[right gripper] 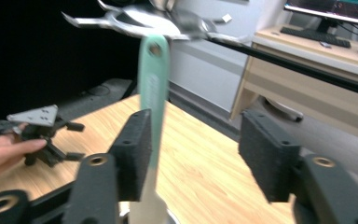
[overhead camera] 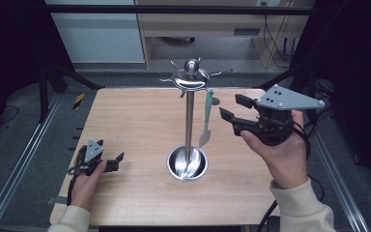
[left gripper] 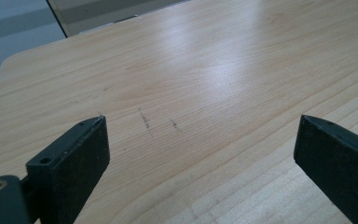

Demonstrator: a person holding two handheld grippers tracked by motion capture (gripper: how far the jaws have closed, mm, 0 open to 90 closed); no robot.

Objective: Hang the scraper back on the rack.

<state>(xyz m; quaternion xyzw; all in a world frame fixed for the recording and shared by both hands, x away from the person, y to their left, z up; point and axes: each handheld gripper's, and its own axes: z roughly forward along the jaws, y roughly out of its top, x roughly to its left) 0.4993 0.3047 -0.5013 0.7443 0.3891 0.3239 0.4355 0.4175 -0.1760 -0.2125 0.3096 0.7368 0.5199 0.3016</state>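
Landmark: a steel utensil stand [overhead camera: 190,116] was seen upright near the middle of the wooden counter [overhead camera: 135,125], with a round dished base [overhead camera: 187,164], a slim pole and a hooked crown [overhead camera: 191,77] at the top.

Hanging utensil: a spatula with a mint-green handle [overhead camera: 208,108] and a pale blade [overhead camera: 204,137] was hung from a hook on the right side of the crown, its blade ending just above the base. In the right gripper view the handle [right gripper: 153,93] was seen with its hole at the hook of the crown [right gripper: 140,21], though blurred.

Right gripper: the right gripper [overhead camera: 235,110] was held in the right hand [overhead camera: 280,154], raised off the counter to the right of the stand, at about the height of the spatula handle. Its jaws were spread wide apart and pointed toward the stand. In the right gripper view [right gripper: 196,154] the handle was seen running just beside the left-hand jaw; whether it was touched could not be told. Nothing was clamped.

Left gripper: the left gripper [overhead camera: 118,162] was rested low on the counter, well to the left of the stand's base, held by the left hand [overhead camera: 84,186]. Its jaws were parted, with bare wood [left gripper: 200,93] between them in the left gripper view [left gripper: 200,144].

Beyond the stand: a light wooden desk [overhead camera: 207,24] was seen behind the counter.
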